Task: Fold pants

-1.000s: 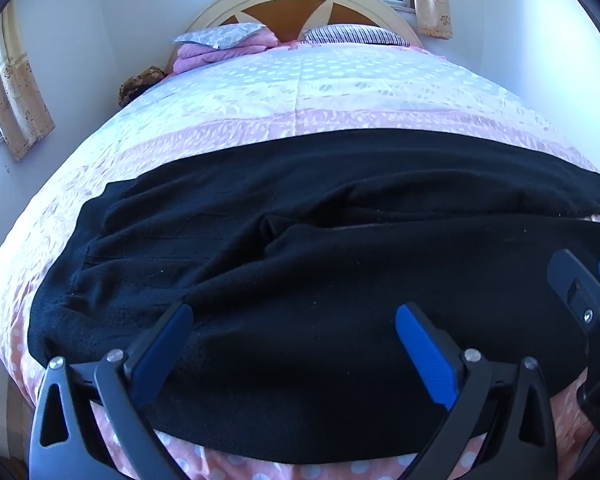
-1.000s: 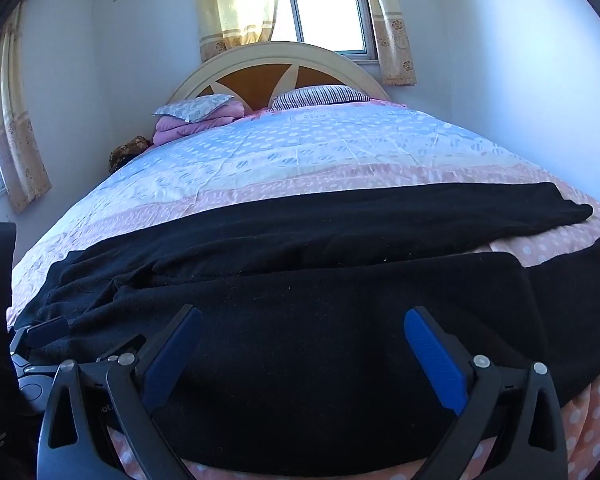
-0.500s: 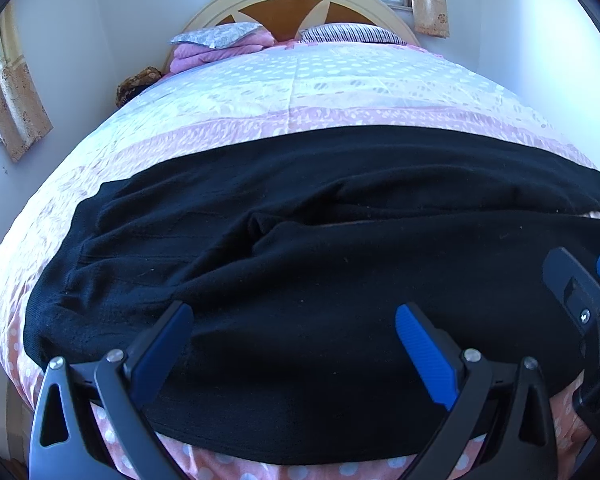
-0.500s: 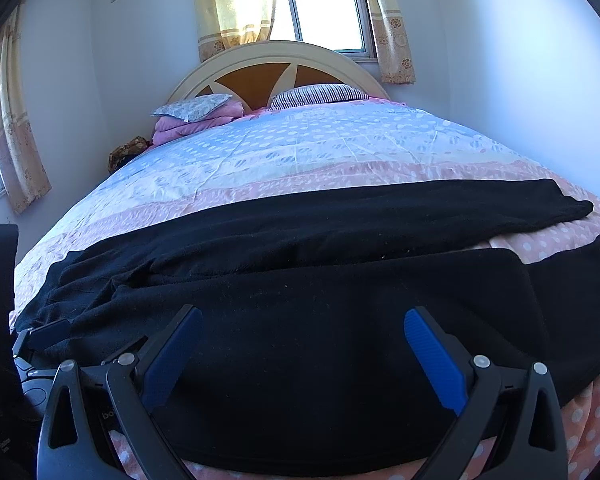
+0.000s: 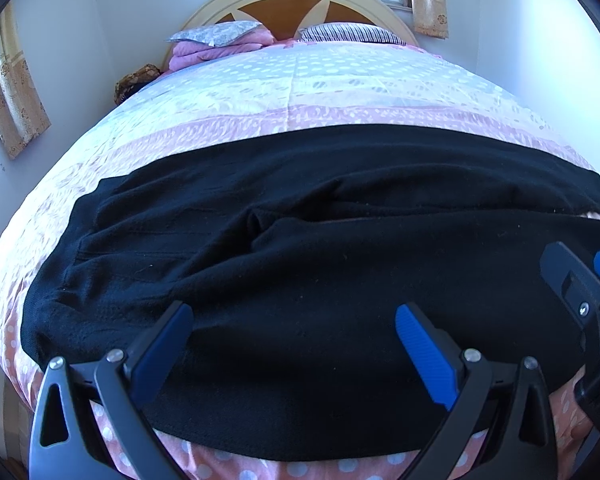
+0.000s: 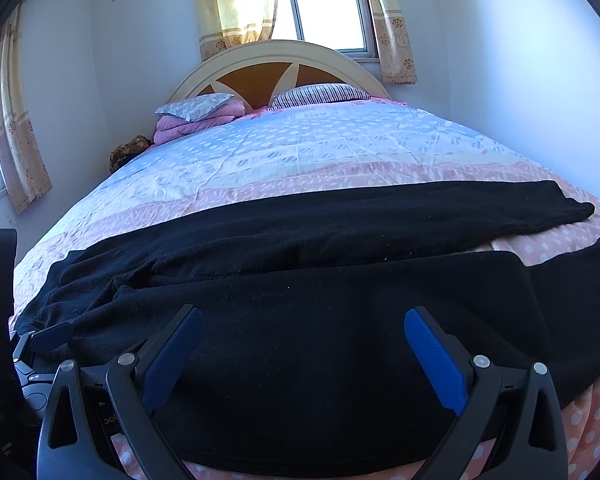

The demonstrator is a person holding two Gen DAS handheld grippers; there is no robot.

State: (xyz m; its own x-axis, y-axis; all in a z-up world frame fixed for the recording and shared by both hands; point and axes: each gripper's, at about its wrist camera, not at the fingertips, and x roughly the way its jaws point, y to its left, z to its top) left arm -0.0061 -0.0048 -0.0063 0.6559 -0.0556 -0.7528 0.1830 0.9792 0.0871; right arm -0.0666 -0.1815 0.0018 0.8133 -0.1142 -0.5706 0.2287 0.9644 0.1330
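Observation:
Black pants (image 5: pixel 300 264) lie spread sideways across the near end of the bed, waist at the left, two legs running to the right; they also show in the right wrist view (image 6: pixel 320 300). The far leg (image 6: pixel 420 212) and the near leg (image 6: pixel 380 320) lie apart at the right. My left gripper (image 5: pixel 294 320) is open and empty, just above the near leg close to the front edge. My right gripper (image 6: pixel 304 324) is open and empty, over the same leg further right. It shows at the right edge of the left wrist view (image 5: pixel 580 280).
The bed has a pink and white dotted cover (image 5: pixel 300 92). Pillows and a folded pink blanket (image 6: pixel 196 116) lie at the headboard (image 6: pixel 276 64). A window with curtains (image 6: pixel 324 0) is behind. Walls stand close on both sides.
The left wrist view has shifted slightly, so the pants sit a bit further right and lower in frame. Both grippers stay open and the pants lie as before.

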